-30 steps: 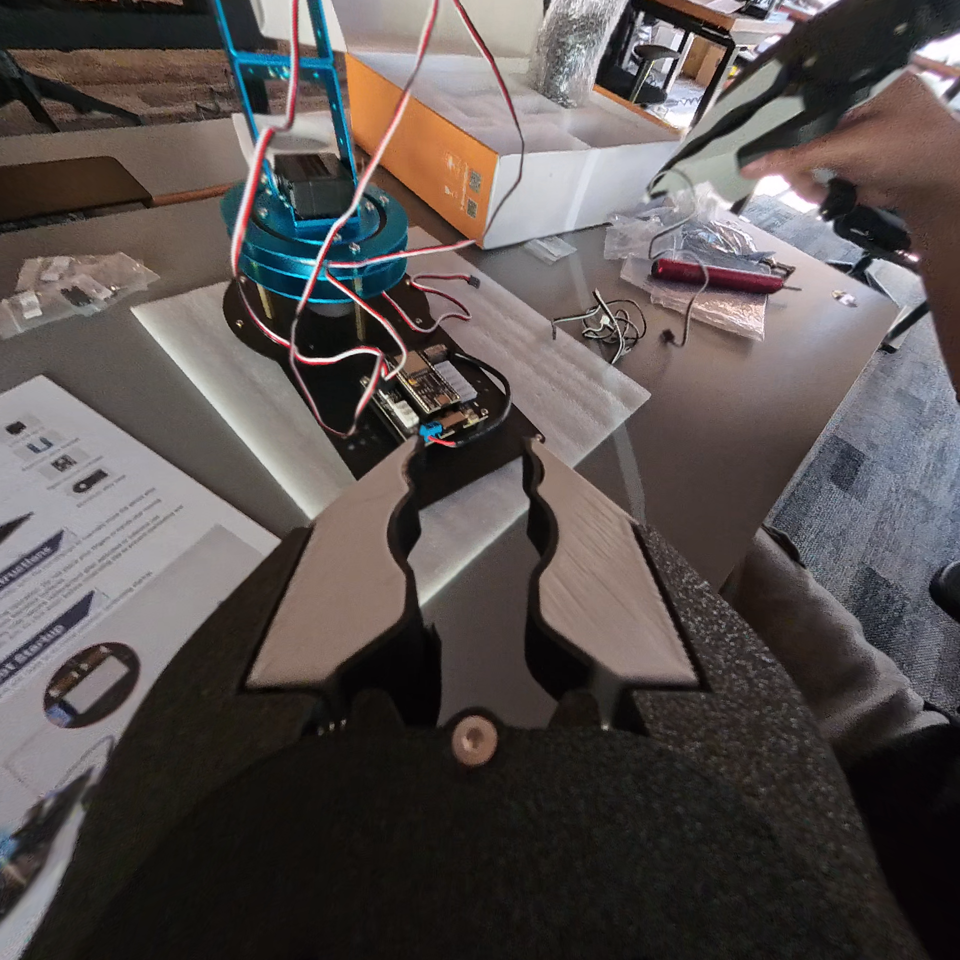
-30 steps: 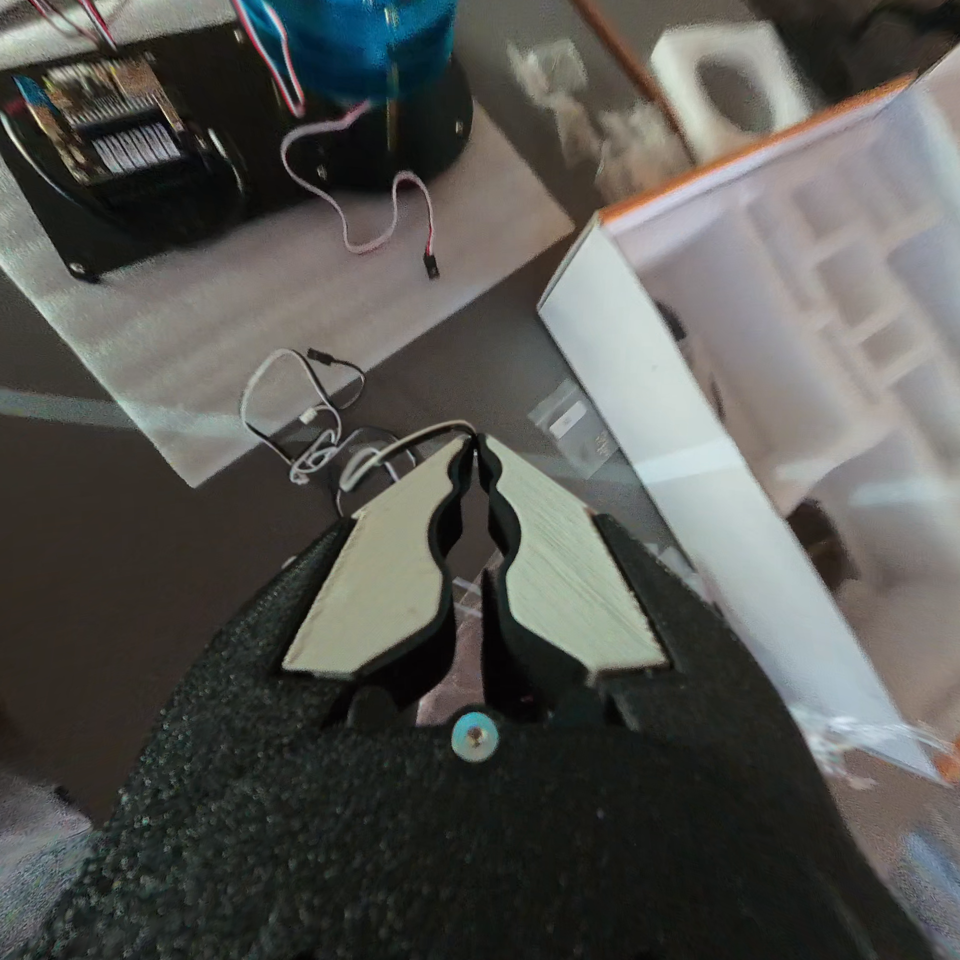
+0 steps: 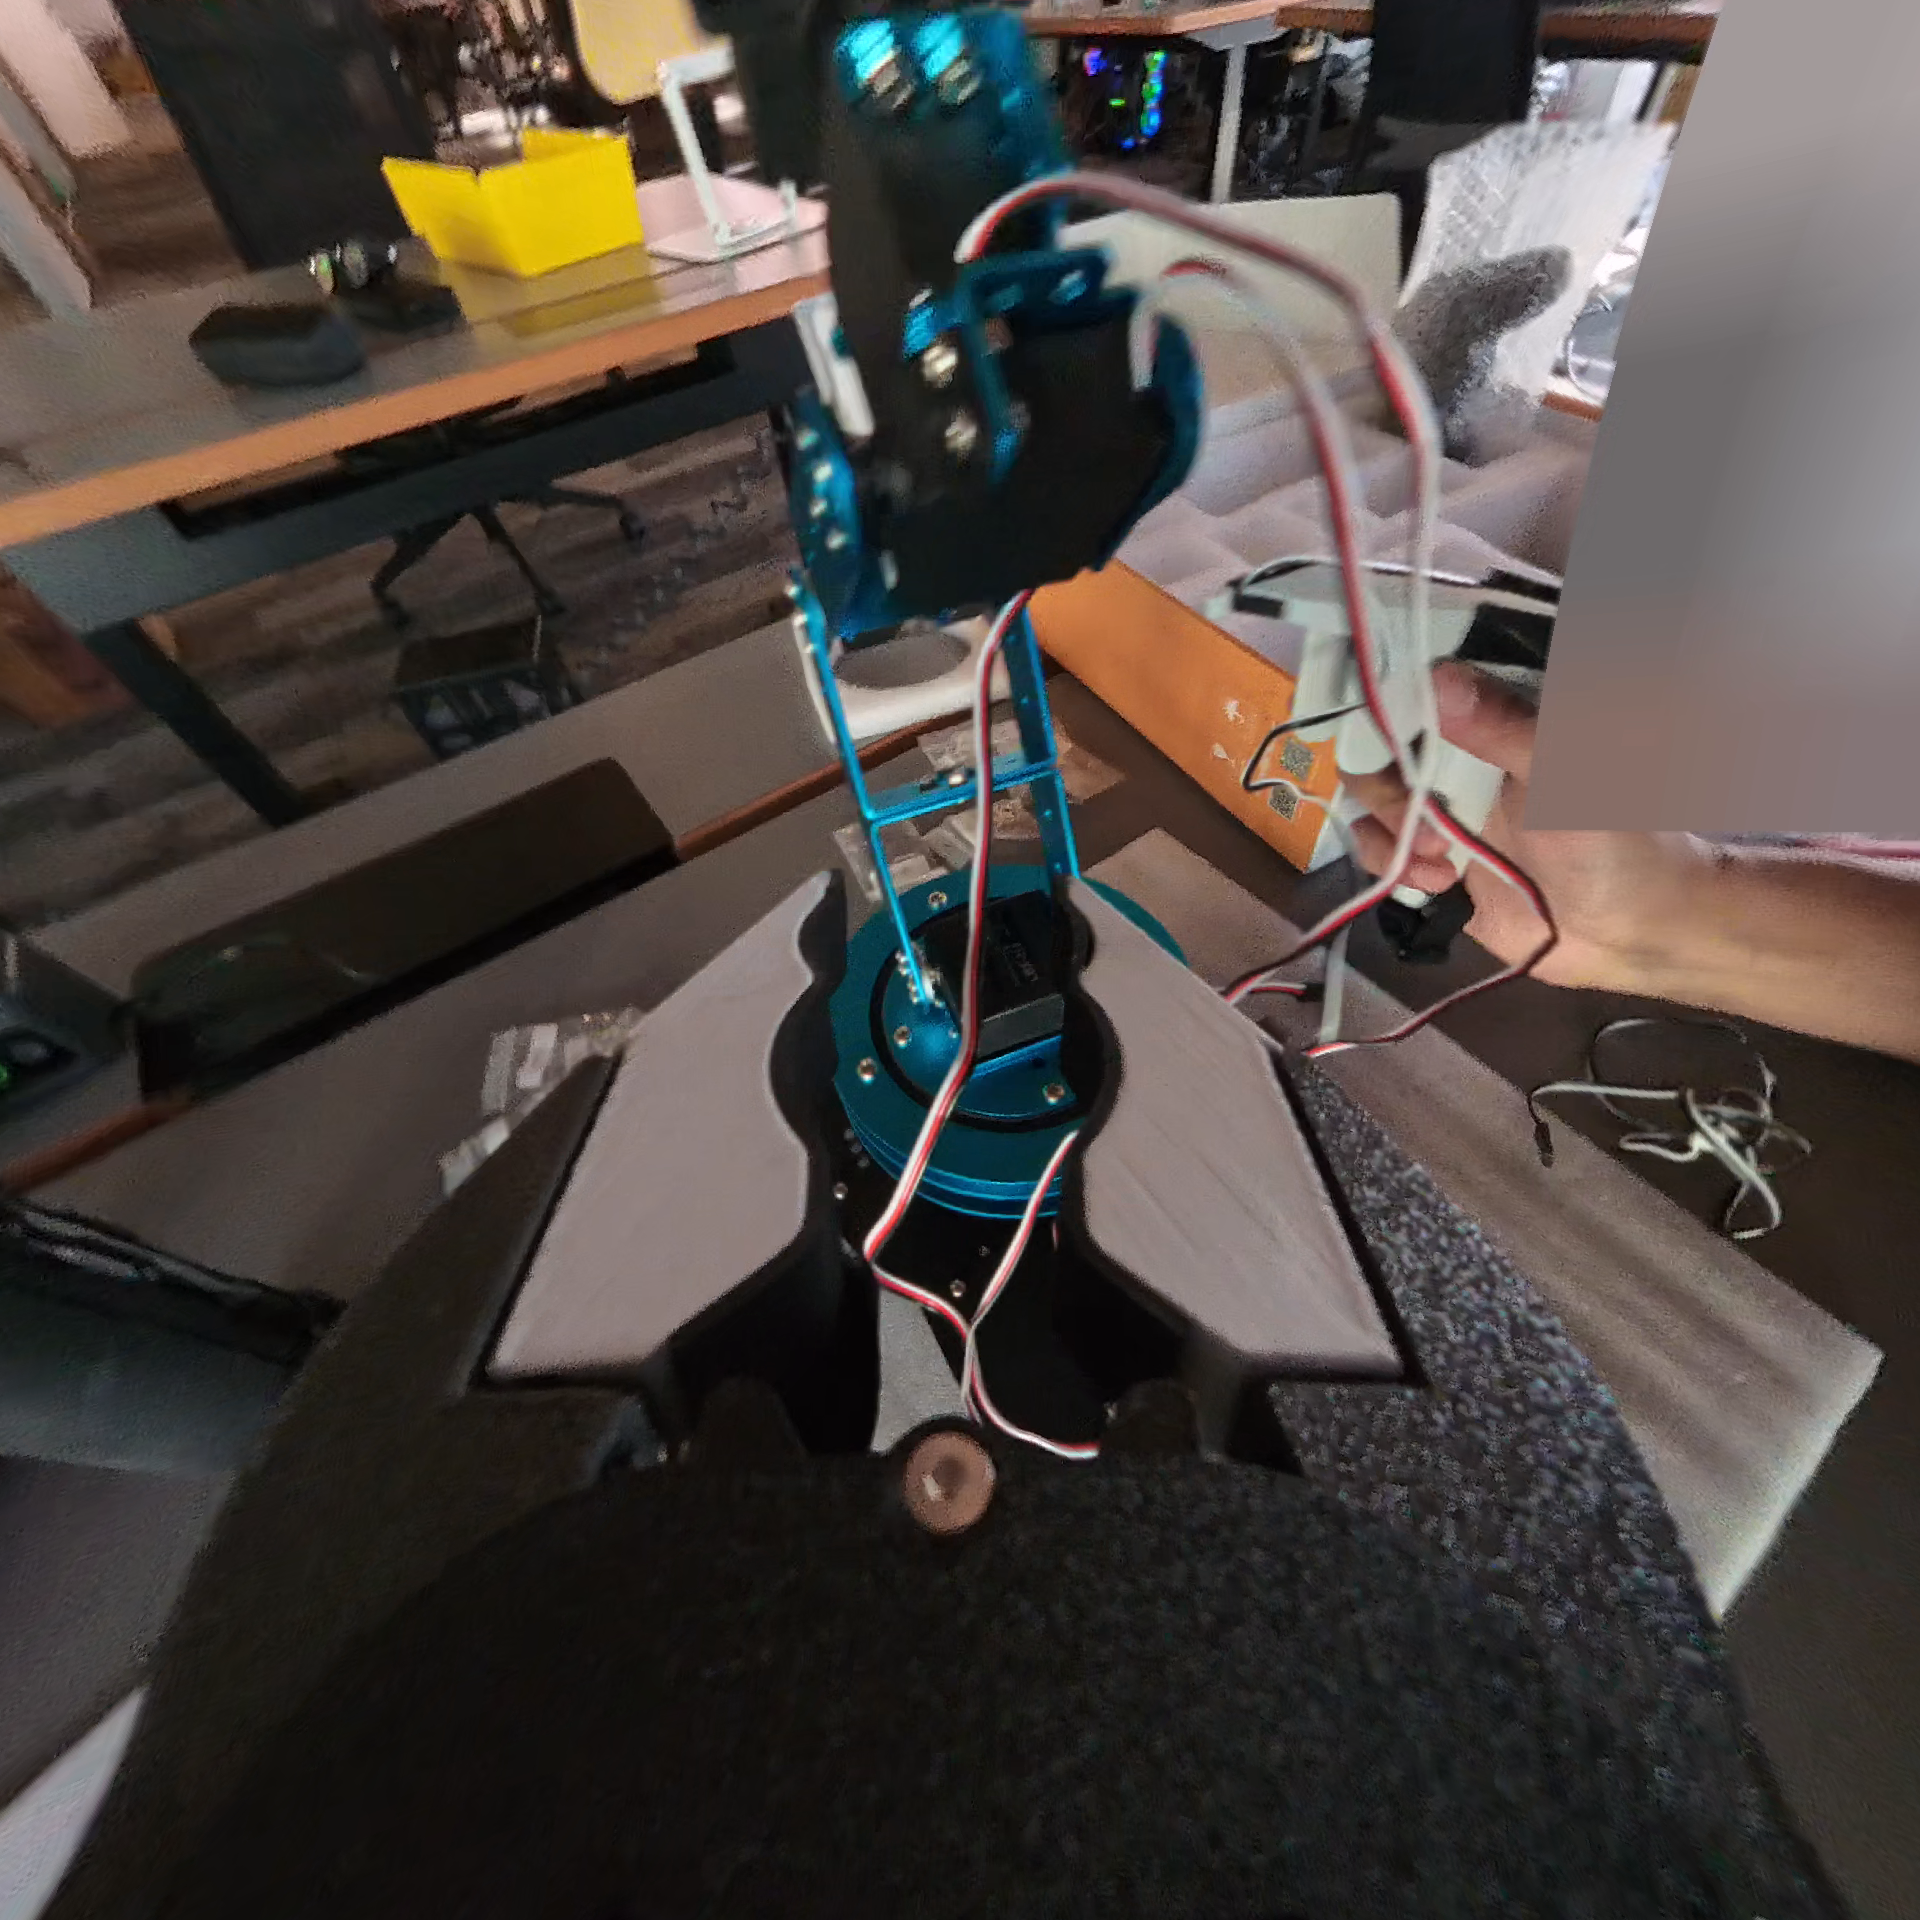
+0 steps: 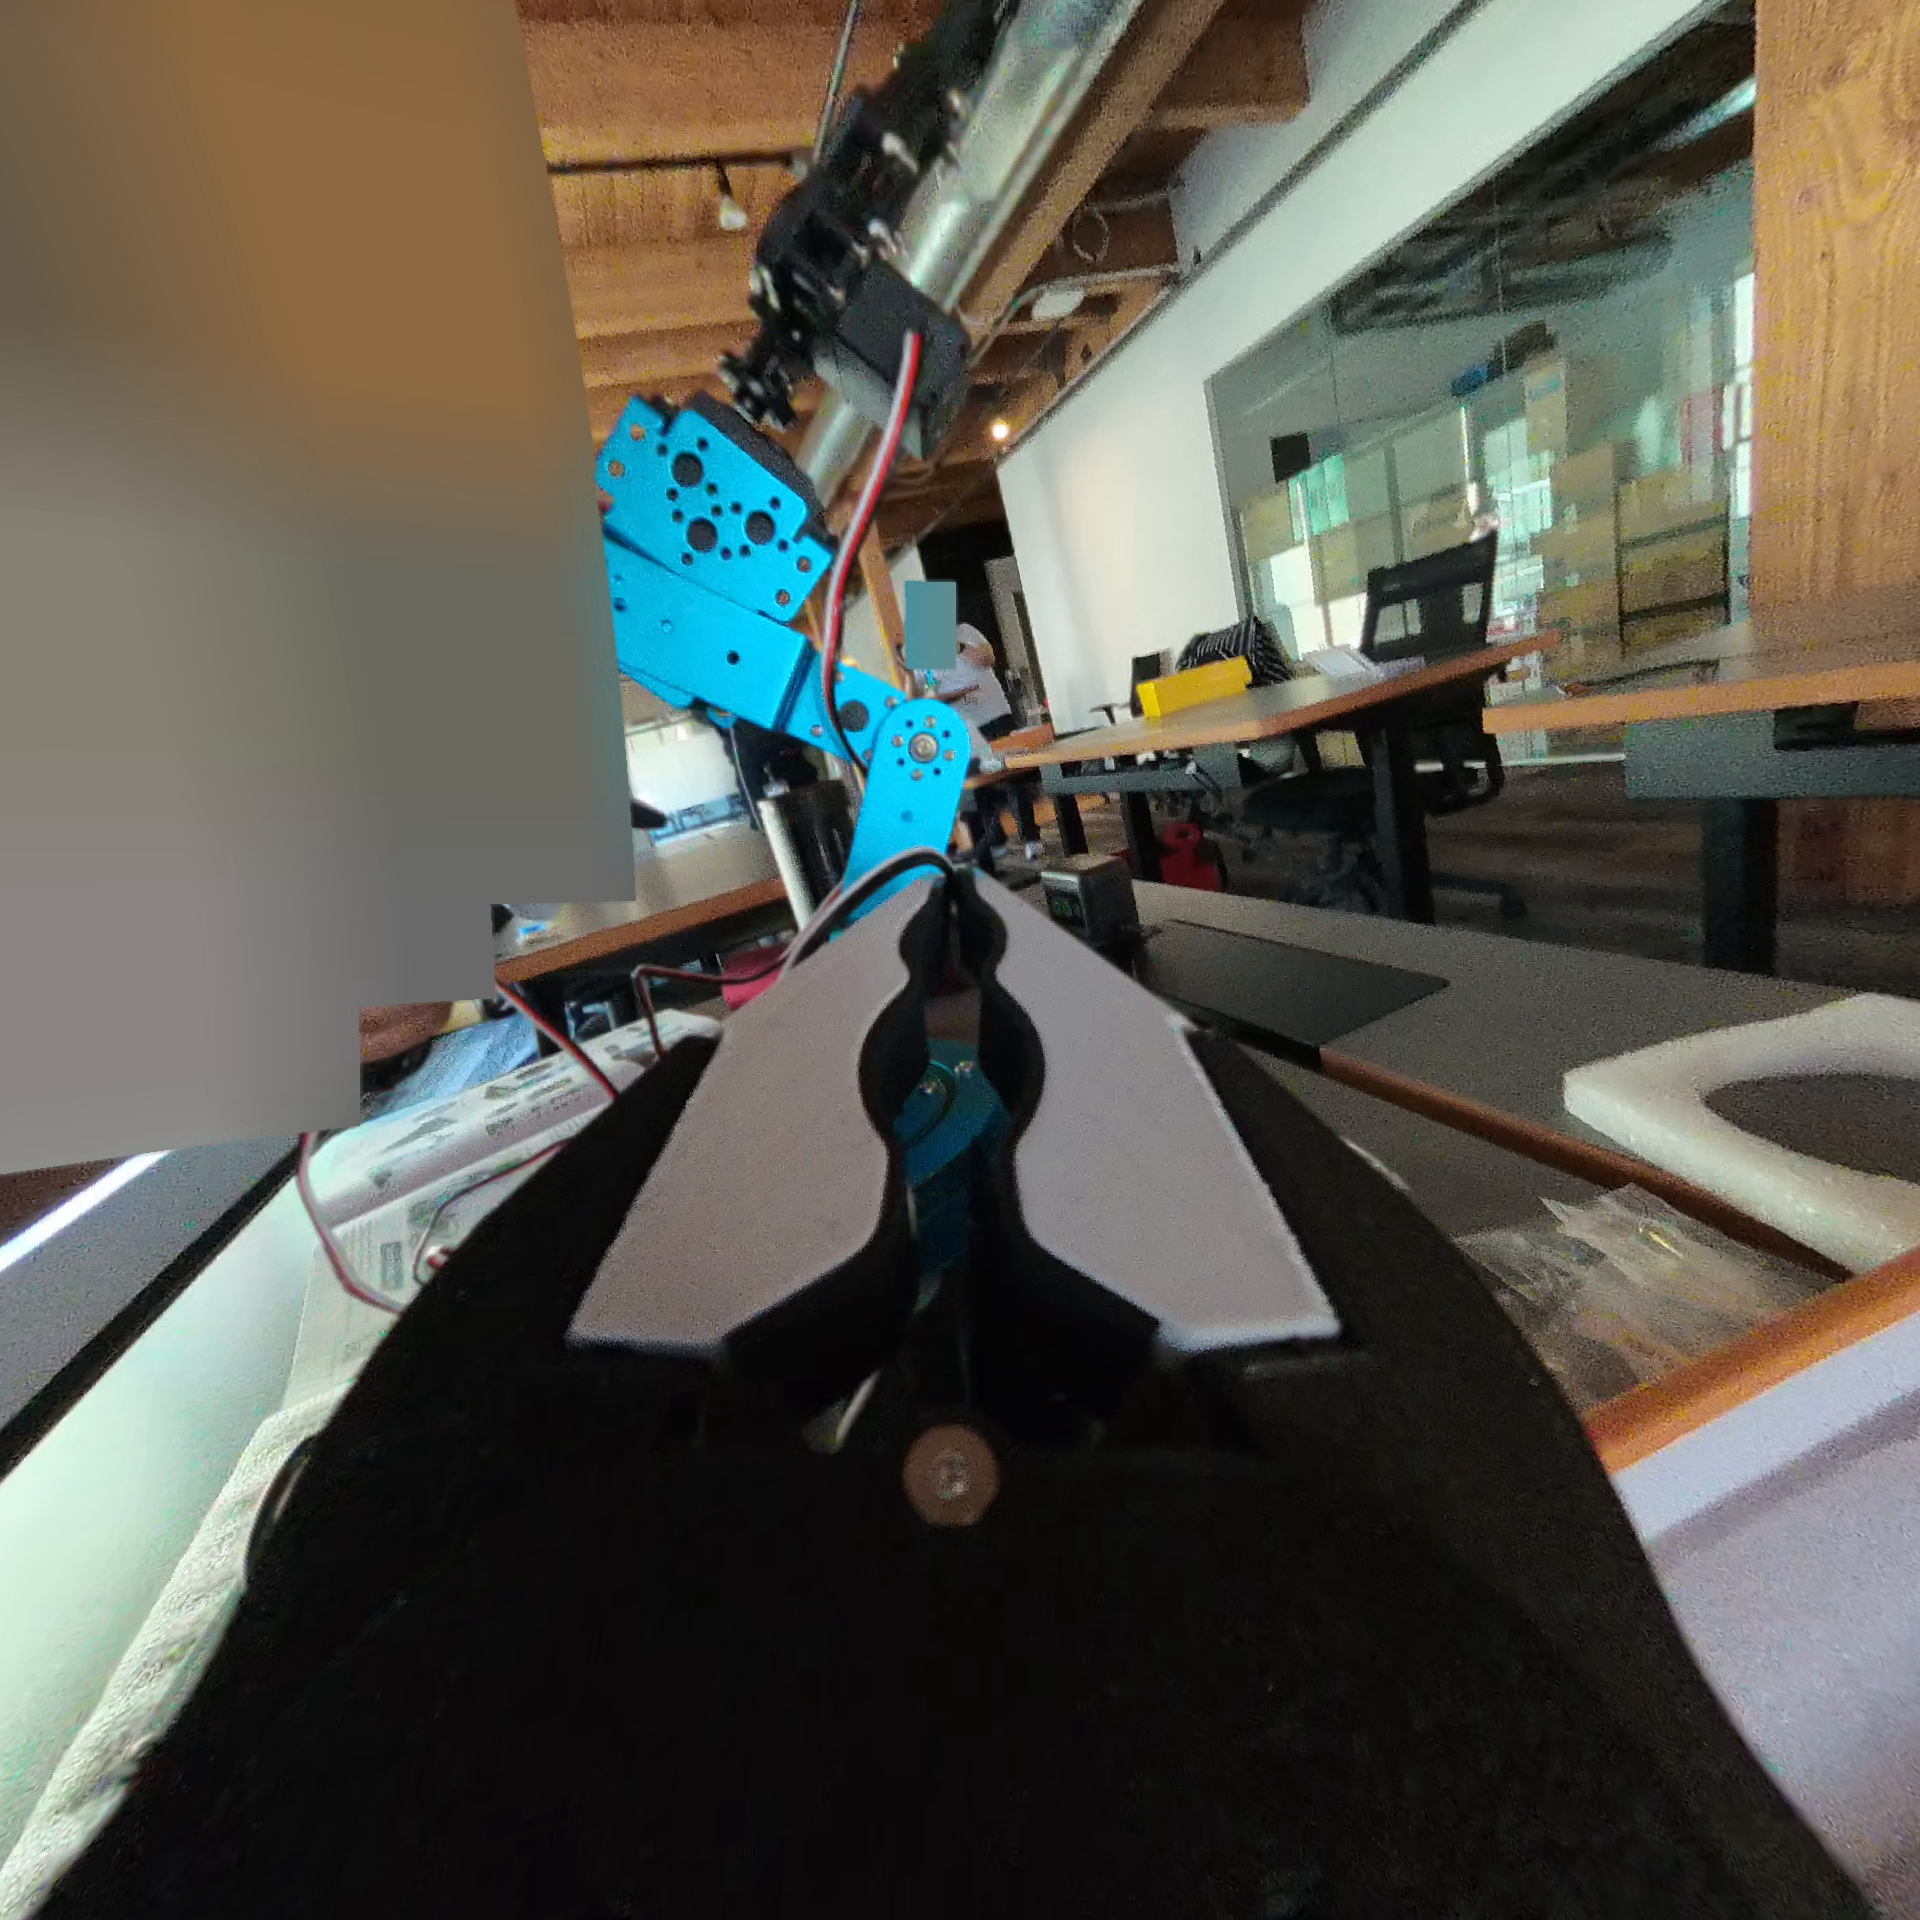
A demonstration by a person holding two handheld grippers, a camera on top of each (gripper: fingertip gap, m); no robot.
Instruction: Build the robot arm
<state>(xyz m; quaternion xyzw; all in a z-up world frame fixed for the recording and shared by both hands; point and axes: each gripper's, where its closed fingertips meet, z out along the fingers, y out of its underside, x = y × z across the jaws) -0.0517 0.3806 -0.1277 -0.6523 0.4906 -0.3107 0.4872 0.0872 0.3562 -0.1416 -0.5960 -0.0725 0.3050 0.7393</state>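
Note:
A small blue metal robot arm [image 3: 935,436] stands on a round blue base [image 3: 956,1101] on a black plate. My left gripper [image 3: 951,894] is open, with its fingers on either side of the blue base. Red, white and black servo wires [image 3: 935,1174] hang between the fingers. My right gripper [image 4: 951,883] is shut on a thin black wire [image 4: 831,904] at its tips, low beside the arm [image 4: 717,582]. The blue base [image 4: 945,1132] shows behind its fingers. A hand [image 3: 1621,914] holding the right gripper shows at the right of the left wrist view.
An orange-and-white open box [image 3: 1164,665] stands behind the arm. A tangle of loose wires [image 3: 1704,1132] lies at the right, on the table beside a white foam sheet [image 3: 1662,1382]. A white foam frame [image 4: 1745,1122], plastic bags [image 4: 1621,1278] and a printed sheet [image 4: 468,1143] lie nearby. About 15 centimeters separates my left fingertips from my right.
My left gripper moved forward from the circuit-board end, opened wider and now straddles the blue base. My right gripper swung from looking down at the table to level beside the arm, still shut.

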